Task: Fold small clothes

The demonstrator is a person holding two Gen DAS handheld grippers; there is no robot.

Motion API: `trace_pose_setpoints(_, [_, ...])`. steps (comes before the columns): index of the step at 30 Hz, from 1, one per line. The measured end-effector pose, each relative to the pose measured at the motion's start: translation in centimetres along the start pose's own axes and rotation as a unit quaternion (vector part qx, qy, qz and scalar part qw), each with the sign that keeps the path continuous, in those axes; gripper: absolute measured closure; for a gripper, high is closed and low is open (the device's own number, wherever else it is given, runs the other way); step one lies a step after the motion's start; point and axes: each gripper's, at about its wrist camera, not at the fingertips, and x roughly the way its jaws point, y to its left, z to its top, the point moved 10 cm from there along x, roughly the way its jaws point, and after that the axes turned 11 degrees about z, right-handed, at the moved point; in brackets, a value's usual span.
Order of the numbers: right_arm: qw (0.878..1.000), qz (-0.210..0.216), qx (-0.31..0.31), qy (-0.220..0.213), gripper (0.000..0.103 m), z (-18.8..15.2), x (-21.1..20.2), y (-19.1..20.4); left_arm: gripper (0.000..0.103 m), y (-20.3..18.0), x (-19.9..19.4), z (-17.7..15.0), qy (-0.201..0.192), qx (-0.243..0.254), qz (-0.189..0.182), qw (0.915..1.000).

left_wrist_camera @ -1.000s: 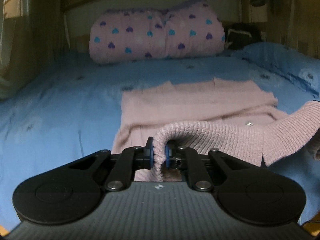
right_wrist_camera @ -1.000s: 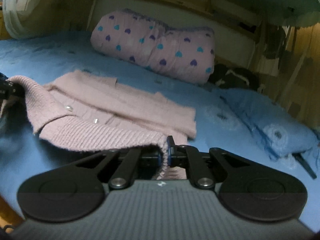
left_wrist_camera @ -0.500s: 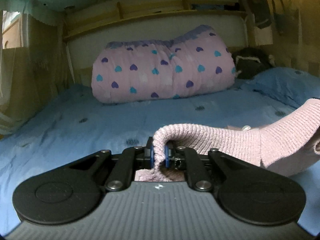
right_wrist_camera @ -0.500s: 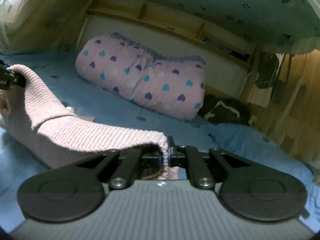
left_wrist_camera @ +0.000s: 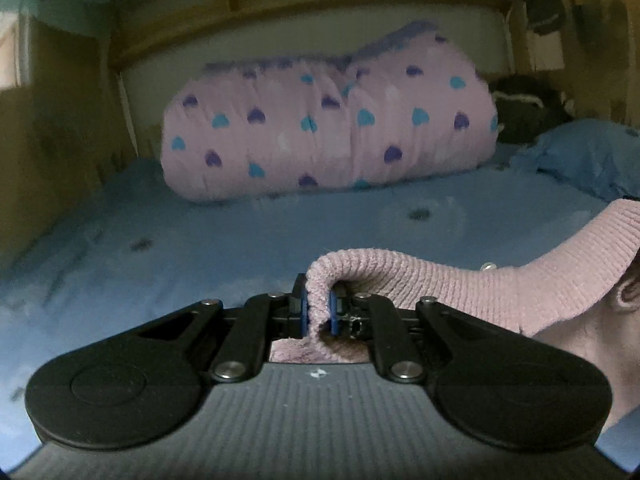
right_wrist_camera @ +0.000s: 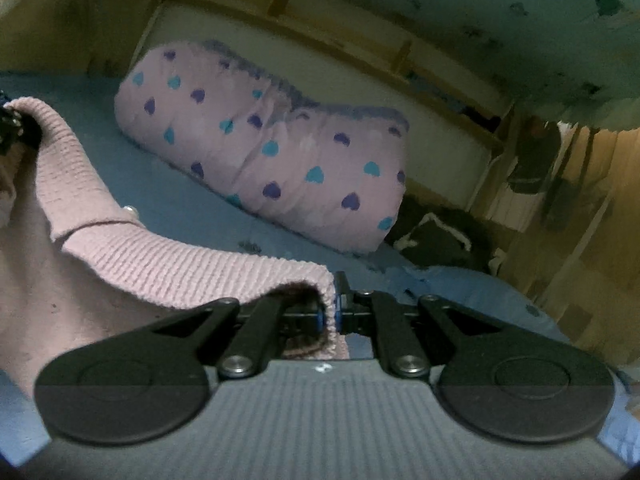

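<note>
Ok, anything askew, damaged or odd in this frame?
Nothing stands out. The left gripper and right gripper each pinch the ribbed hem of the pink cardigan, which hangs between them above the blue bedsheet.

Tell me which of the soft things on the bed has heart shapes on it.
The big rolled pink quilt by the headboard: it carries blue and purple hearts. The pink knit cardigan is plain ribbed, and the blue pillow shows no hearts.

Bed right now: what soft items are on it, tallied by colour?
Pink: 2, knit cardigan held by both grippers, heart-print quilt roll
Blue: 1, pillow
Dark: 1, unclear bundle
Total: 4
</note>
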Motion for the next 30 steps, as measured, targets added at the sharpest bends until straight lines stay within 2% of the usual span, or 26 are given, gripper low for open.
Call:
trace_pose_setpoints(8, [0.998,0.027,-0.009,0.064,0.095,-4.6,7.3,2.3,0.090,-1.6,8.2,-5.4,0.069,0.028,0.006,0.9972])
trace_pose_setpoints(14, [0.992,0.044,0.010,0.122,0.093,-7.8,10.7,3.2,0.089,-2.2,10.3,-6.8,0.089,0.029,0.003,0.9956])
trace_pose_setpoints(16, [0.991,0.049,0.017,0.127,0.093,-8.1,11.0,3.2,0.084,-1.9,9.9,-6.6,0.093,0.026,0.001,0.9953])
trace_pose_setpoints(18, [0.989,0.056,0.023,0.132,0.093,-7.8,10.9,3.1,0.067,-1.4,8.9,-6.1,0.092,0.024,-0.004,0.9955])
trace_pose_setpoints(20, [0.989,0.067,0.030,0.131,0.093,-7.5,10.6,2.8,0.054,-0.6,7.7,-5.5,0.084,0.023,-0.010,0.9962])
trace_pose_setpoints(21, [0.988,0.077,0.039,0.129,0.091,-7.3,10.2,2.5,0.053,-0.1,6.9,-5.2,0.079,0.024,-0.014,0.9965])
trace_pose_setpoints(24, [0.986,0.093,0.067,0.118,0.056,-6.9,8.4,1.5,0.053,1.1,4.9,-4.5,0.068,0.036,-0.022,0.9968])
trace_pose_setpoints(26, [0.986,0.104,0.079,0.102,0.053,-6.6,7.2,0.7,0.052,1.9,3.6,-4.2,0.065,0.037,-0.027,0.9968])
trace_pose_setpoints(30, [0.984,0.119,0.096,0.096,0.053,-6.6,4.7,-0.9,0.051,2.6,1.3,-4.2,0.066,0.038,-0.050,0.9958])
